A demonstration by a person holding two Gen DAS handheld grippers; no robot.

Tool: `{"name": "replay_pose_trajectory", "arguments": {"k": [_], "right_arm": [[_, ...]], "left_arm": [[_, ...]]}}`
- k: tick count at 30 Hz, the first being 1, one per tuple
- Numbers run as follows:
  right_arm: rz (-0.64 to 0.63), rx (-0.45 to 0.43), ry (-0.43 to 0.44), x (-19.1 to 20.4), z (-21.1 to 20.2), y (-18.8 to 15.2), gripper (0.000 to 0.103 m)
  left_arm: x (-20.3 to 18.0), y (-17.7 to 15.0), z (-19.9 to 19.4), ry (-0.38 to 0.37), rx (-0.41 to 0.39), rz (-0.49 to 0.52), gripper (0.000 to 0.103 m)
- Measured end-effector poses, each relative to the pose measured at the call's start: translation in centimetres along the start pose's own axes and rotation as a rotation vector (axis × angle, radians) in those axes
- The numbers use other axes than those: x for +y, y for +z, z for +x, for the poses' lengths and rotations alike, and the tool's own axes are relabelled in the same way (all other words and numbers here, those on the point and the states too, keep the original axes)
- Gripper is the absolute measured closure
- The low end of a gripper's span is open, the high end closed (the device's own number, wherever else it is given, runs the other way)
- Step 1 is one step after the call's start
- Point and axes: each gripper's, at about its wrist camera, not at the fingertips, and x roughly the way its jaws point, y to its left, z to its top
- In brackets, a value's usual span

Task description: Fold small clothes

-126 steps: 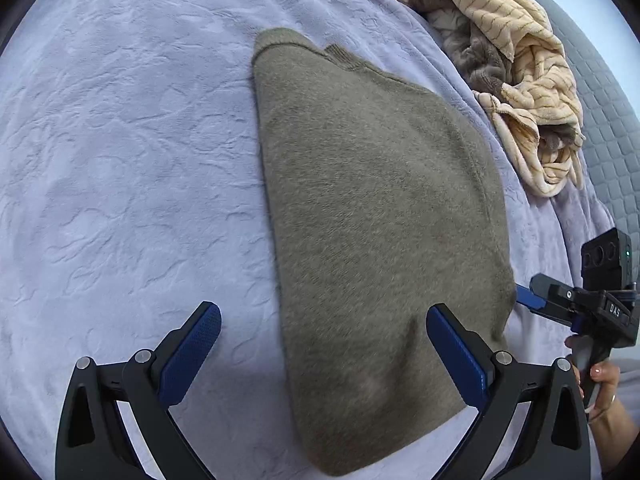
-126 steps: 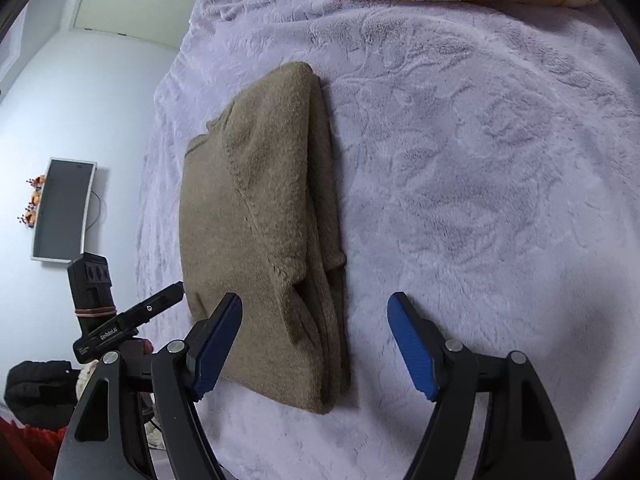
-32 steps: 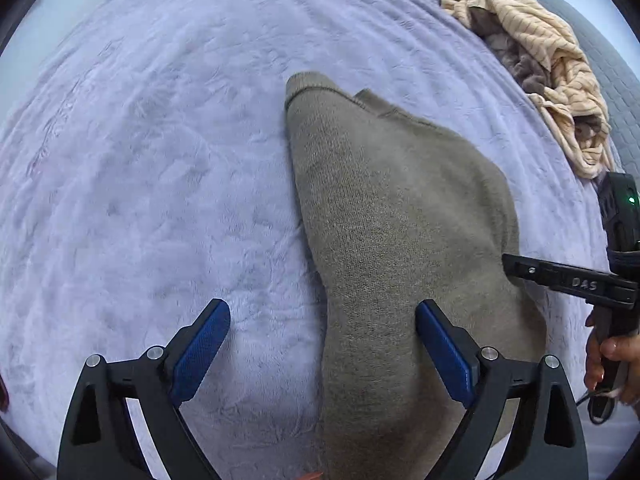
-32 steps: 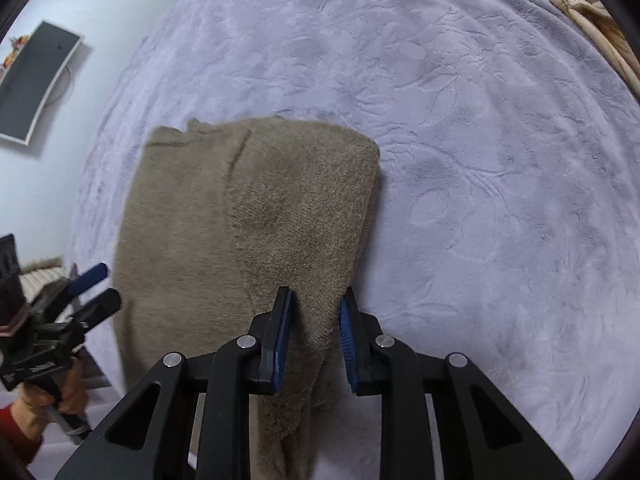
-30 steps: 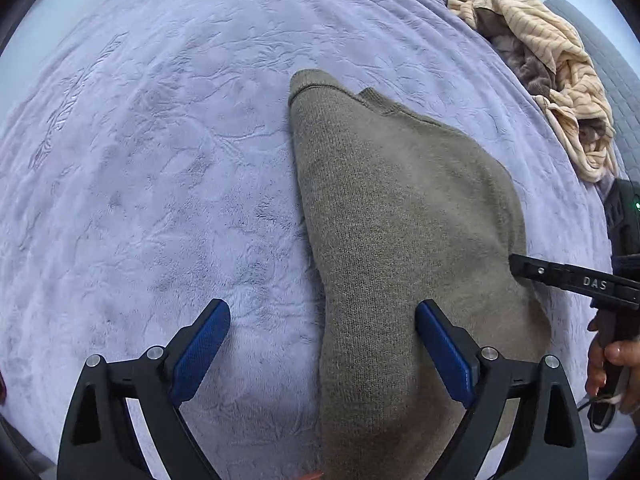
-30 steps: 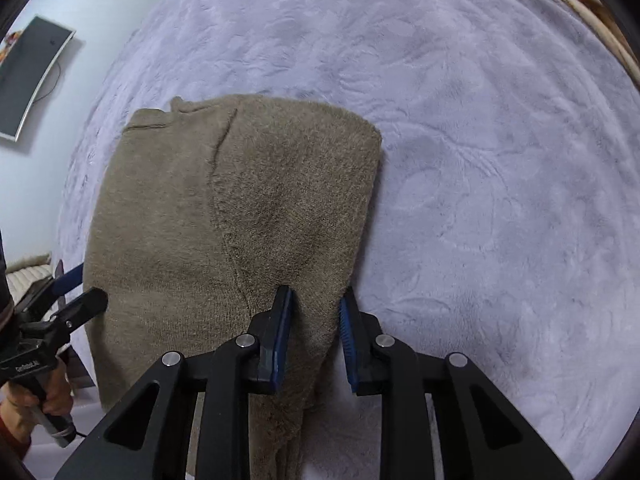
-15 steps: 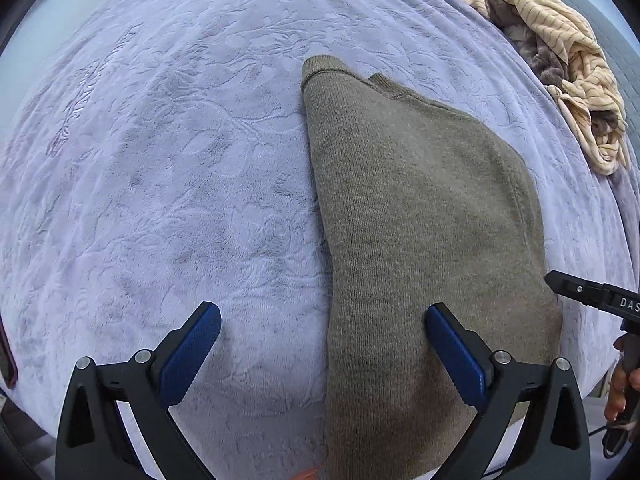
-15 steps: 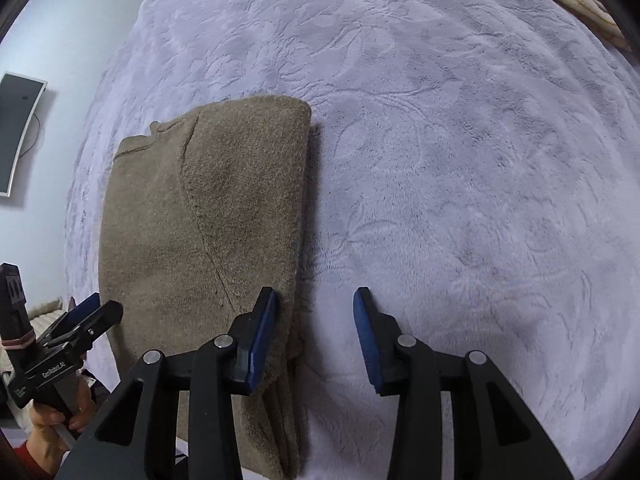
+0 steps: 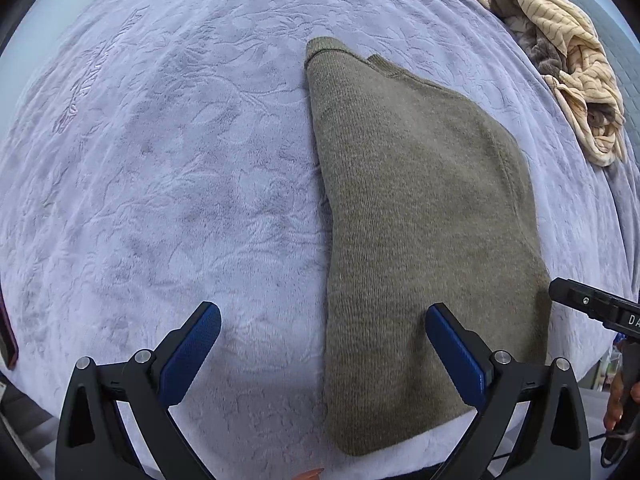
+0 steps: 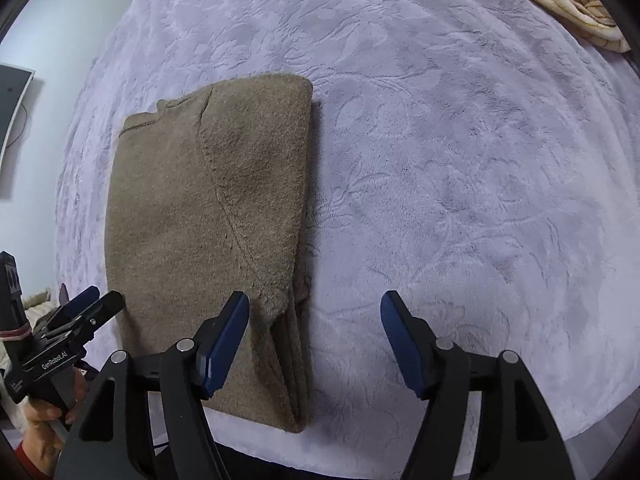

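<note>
Lavender plush bedding with an embossed leaf pattern covers the bed under both cameras. From the tongs outward: the left tongs hang spread wide over the bedspread, with nothing between the blue pads; one pad is over bare blanket, the other over the near part of the olive knit sweater. The right tongs are opening, and the sweater's layered near edge lies below the gap, clear of the pads, so that grip reads as released. The sweater lies flat near the bed's near edge, folded lengthwise into a long panel, its collar end away from the cameras. Farther off, a rumpled tan striped garment sits well apart toward the bed's far corner.

The step in hand looks like the next fold: bringing one end over the other. To do it well, each pair of tongs should take a near corner through all layers, since the stacked edges on the right side gape a little and a shallow bite would leave the lower layer behind. Lift both corners evenly, carry them toward the collar, and lay them down square before letting go.
</note>
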Motion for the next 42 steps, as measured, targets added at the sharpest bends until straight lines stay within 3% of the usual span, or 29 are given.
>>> {"name": "replay_pose_trajectory", "arguments": {"k": [5,11,18,20,30,42], "right_arm": [[-0.021,0.016,-0.036,1.3,-0.3,-0.8,0.024],[-0.055,0.03,-0.066,3.4,-0.7,-1.1,0.022],[-0.062,-0.014,-0.073,4.6,-1.8,-1.4,0.019],[-0.06,-0.03,-0.076,4.8,-2.2,-1.3,0.0],[-0.076,-0.044,-0.125,6.6,-3.8,-0.8,0.0],[-0.037,-0.032,-0.147,7.2,-5.1,-0.1,0.0]], "left_arm": [[0.5,-0.8,-0.6,-0.016,0.033,-0.016,0.001],[0.8,-1.5,-2.3,-0.004,0.011,-0.006,0.001],[0.9,-1.1,-3.7,-0.027,0.011,-0.039,0.001],[0.6,-0.9,-4.2,-0.018,0.011,-0.034,0.001],[-1.5,0.8,-6.3,0.074,-0.017,0.011,0.001],[-1.8,1.2,-7.2,0.092,-0.03,0.004,0.001]]}}
